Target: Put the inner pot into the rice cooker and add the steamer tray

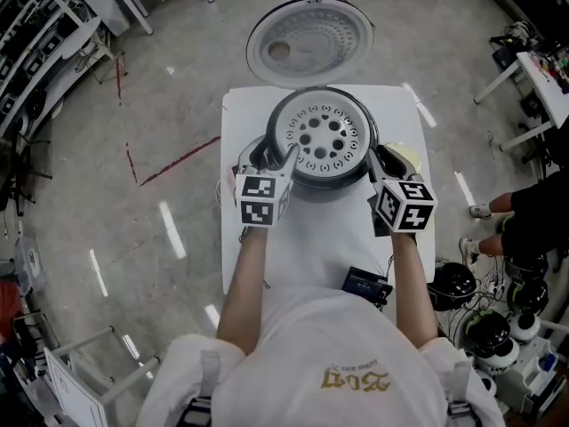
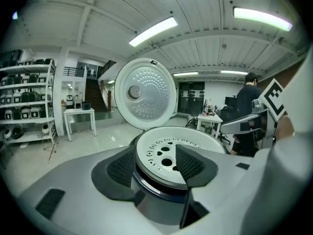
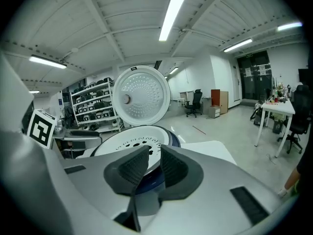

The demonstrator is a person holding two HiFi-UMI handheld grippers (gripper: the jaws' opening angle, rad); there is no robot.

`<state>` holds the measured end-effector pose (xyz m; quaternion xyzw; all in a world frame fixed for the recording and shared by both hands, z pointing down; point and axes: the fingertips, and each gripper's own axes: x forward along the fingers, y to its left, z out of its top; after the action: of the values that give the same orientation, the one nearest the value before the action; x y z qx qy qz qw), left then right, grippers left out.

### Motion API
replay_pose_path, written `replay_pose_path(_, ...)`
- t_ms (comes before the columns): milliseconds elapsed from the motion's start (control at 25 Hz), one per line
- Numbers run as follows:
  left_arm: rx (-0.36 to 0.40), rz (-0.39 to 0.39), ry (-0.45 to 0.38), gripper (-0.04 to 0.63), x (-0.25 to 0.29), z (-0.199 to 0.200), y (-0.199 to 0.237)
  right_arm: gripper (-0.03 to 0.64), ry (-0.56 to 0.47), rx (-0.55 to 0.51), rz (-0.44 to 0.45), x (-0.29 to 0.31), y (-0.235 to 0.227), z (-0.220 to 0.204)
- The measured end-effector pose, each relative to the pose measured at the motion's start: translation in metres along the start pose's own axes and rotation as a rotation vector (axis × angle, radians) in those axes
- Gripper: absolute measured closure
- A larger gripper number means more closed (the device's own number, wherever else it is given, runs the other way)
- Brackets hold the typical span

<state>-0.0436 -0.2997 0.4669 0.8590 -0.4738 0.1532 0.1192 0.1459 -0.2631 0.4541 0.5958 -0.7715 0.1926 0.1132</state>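
The white steamer tray (image 1: pixel 320 136), pierced with round holes, lies flat in the top of the rice cooker (image 1: pixel 267 149), whose lid (image 1: pixel 309 43) stands open behind. The tray hides the inner pot. My left gripper (image 1: pixel 276 160) is at the cooker's left rim, open wide. In the left gripper view its jaws (image 2: pixel 155 163) straddle the edge of the tray (image 2: pixel 166 143) without pressing on it. My right gripper (image 1: pixel 380 160) is at the right rim. In the right gripper view its jaws (image 3: pixel 154 163) stand a narrow gap apart, with the tray (image 3: pixel 122 143) just beyond them.
The cooker stands at the far end of a small white table (image 1: pixel 311 247). A black device (image 1: pixel 366 283) lies at the table's near right edge. A person (image 1: pixel 533 212) stands to the right, beside several black cookers on the floor (image 1: pixel 480 318). Shelves line the left wall.
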Motion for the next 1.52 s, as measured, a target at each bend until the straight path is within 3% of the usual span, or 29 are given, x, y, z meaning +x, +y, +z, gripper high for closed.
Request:
replay_pose_path(160, -0.025, -0.012, -0.036, 0.370, -0.019, 0.004, -0.014, 0.554, -0.031, 0.087, 0.040, -0.023, 0.008, -0.007)
replay_pose_path(400, -0.083, -0.061, -0.036, 0.471, -0.051, -0.004, -0.036, 0.582, -0.061, 0.131, 0.067, -0.051, 0.022, -0.018)
replay_pose_path(640, -0.128, -0.103, -0.060, 0.580, -0.086, -0.005, -0.059, 0.604, -0.100, 0.185, 0.198, -0.080, 0.054, -0.020)
replay_pose_path(800, -0.131, -0.141, -0.041, 0.580, -0.103, -0.009, -0.076, 0.604, -0.088, 0.154, 0.201, -0.094, 0.066, -0.029)
replay_pose_path(1520, -0.211, -0.135, -0.079, 0.580, -0.138, -0.015, -0.089, 0.604, -0.097, 0.116, 0.178, -0.128, 0.073, -0.035)
